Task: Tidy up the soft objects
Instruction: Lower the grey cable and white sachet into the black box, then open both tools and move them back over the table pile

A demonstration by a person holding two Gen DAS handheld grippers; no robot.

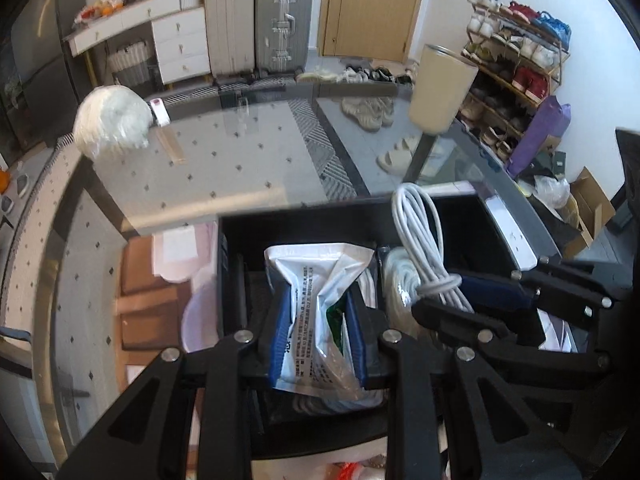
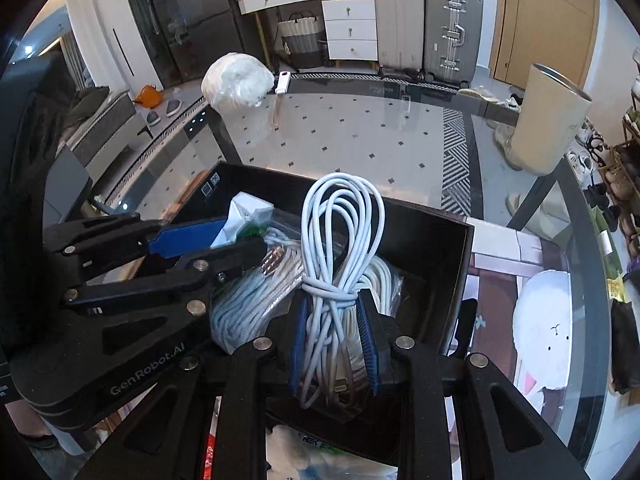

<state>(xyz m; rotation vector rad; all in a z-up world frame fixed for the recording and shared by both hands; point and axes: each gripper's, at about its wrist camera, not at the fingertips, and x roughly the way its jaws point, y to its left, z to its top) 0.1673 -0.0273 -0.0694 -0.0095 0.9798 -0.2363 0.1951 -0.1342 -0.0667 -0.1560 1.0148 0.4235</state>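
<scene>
- Glass table [image 1: 240, 160] in a lived-in room, with suitcases [image 1: 256, 24], a door and a shoe rack [image 1: 516, 64] behind; patterned floor showing through the glass.
- On the near edge of the table, a black box [image 2: 448, 248], open at the top, already holding a bagged white rope coil [image 2: 256, 304].
- Left gripper [image 1: 318, 328] closed around a white pouch [image 1: 316, 276], blue pads pressing its two sides; pouch crumpled between them, upper part standing up, lower part down inside the left half of the box.
- Right gripper [image 2: 336, 336] closed on a cable bundle [image 2: 340, 248], gripped just below its wrapped waist; loops rising upright past the fingertips, plug ends hanging toward the wrist.
- Long axis of the bundle roughly vertical, in line with the fingers; box floor straight beneath, so the path to it seems to be straight down.
- Bundle over the right half of the box, just beside the pouch; the two grippers close together, left one crossing the right view's left side.
- Probably mid-placement of both items; a lower drop for the bundle looks needed before release, since the loops stand well above the rim.
- Risk, as a judgement: loops springing out over the far wall, or the grippers bumping in the narrow box.
- Far across the table, a white fluffy bag [image 2: 238, 80], nearer the left side, well apart from both grippers; a beige cylinder [image 2: 548, 120] at the right edge.
</scene>
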